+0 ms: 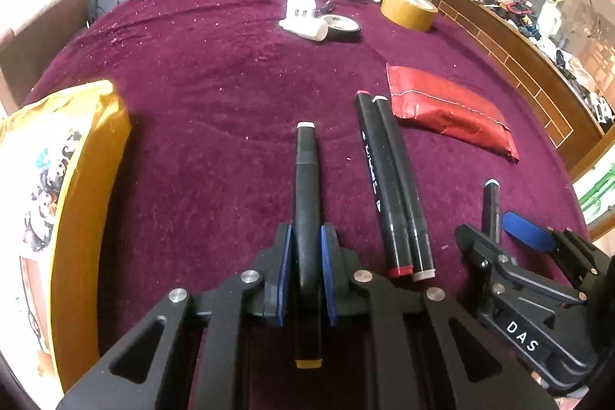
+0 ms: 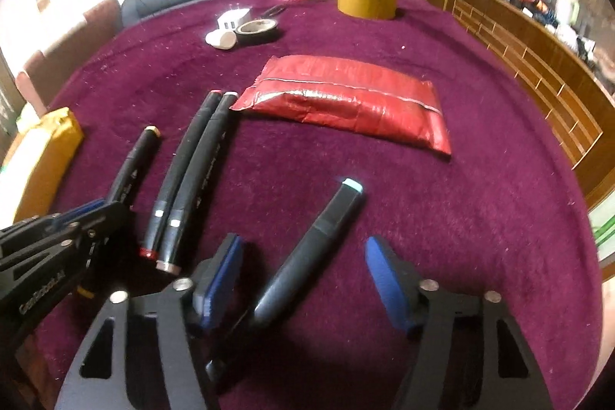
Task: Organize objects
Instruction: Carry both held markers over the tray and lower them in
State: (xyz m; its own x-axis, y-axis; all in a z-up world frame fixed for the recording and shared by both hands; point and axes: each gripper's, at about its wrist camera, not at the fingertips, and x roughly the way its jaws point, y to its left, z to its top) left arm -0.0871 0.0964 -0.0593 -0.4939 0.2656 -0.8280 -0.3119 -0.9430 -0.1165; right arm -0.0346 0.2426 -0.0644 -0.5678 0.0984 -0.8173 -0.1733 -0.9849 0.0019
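The left gripper [image 1: 307, 268] clamps a black yellow-ended marker [image 1: 306, 179] above the maroon velvet cloth [image 1: 215, 95]. The right gripper [image 2: 303, 279] stands apart around a slanted black blue-capped marker [image 2: 307, 256] beside the two laid markers [image 2: 184, 179]. Closing on that slant could twist it loose.

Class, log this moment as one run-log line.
left claw: shut on marker | right claw: open, around blue-tipped marker

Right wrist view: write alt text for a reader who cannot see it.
The right gripper stands open around a black marker with a pale blue cap lying on the maroon velvet tablecloth. To the left, two black markers lie side by side, and the left gripper holds another black marker. A red foil packet lies beyond.
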